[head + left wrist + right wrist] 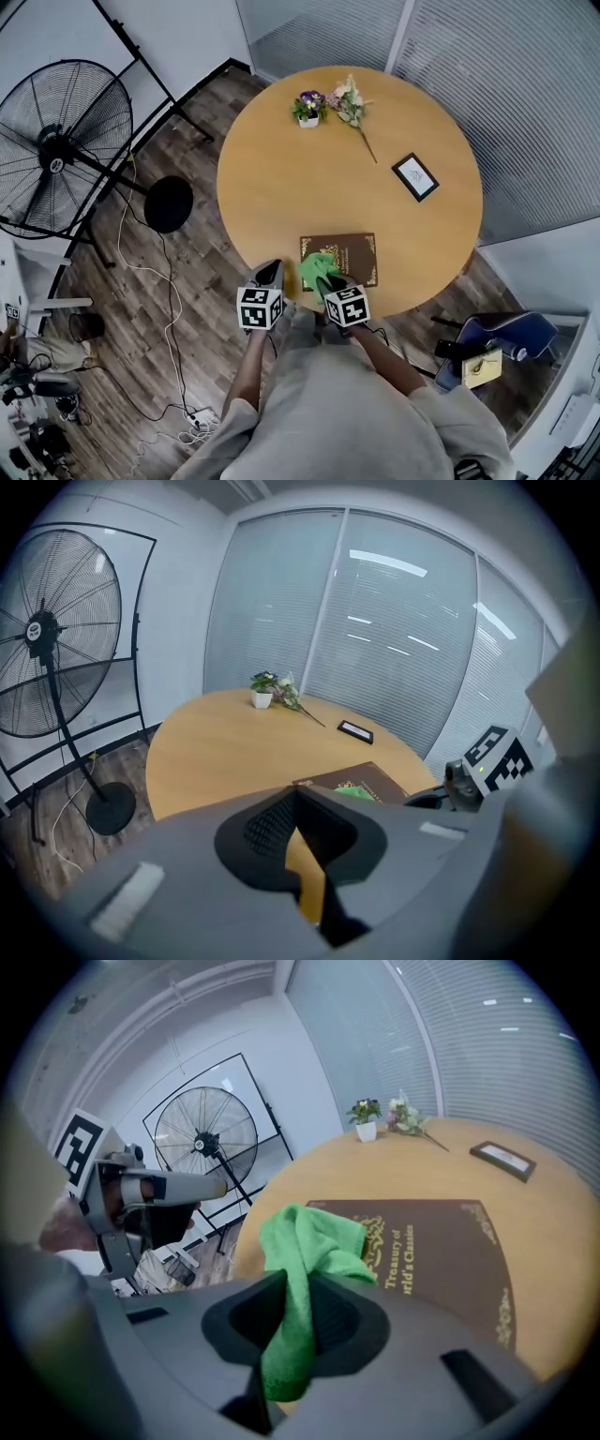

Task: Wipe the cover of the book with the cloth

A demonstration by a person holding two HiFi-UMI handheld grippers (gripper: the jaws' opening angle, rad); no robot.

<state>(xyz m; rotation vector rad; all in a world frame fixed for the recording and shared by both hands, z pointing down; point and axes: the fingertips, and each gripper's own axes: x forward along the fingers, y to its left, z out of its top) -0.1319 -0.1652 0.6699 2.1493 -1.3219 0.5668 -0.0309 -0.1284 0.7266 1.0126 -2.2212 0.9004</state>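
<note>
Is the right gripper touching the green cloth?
Touching. The right gripper view shows the right gripper with its jaws closed on the green cloth.

Fuzzy green cloth (309, 1241), matt brown gilt-printed book (450, 1260), at six o'clock on the smooth wooden table (281, 178).

Gold lettering on the brown book (450, 1241) reads "Treasury of" and beneath it "orld's Classics". The green cloth (302, 1241) covers that line's first letter.
</note>
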